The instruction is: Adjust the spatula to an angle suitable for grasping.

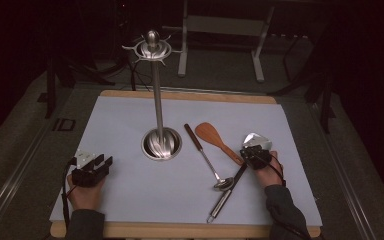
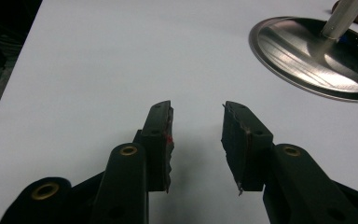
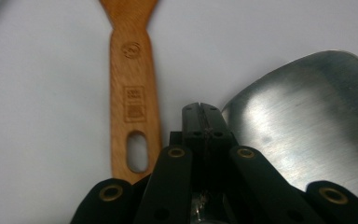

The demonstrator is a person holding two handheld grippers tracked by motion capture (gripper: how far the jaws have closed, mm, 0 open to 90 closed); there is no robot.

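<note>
Two grippers are seen: the left gripper is held wide over the worktop; the right gripper is closed beside the wooden spatula.

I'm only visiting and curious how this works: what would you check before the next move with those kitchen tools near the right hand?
1. Left gripper fingers apart, nothing between them: ok.
2. Right gripper fingers pressed shut: ok.
3. Metal turner actually gripped: cannot tell.
4. Wooden spatula lying free beside the right gripper: ok.
5. Spoon clear of the turner's handle: not ok, its bowl lies against it.
6. Stand upright: ok.
</note>
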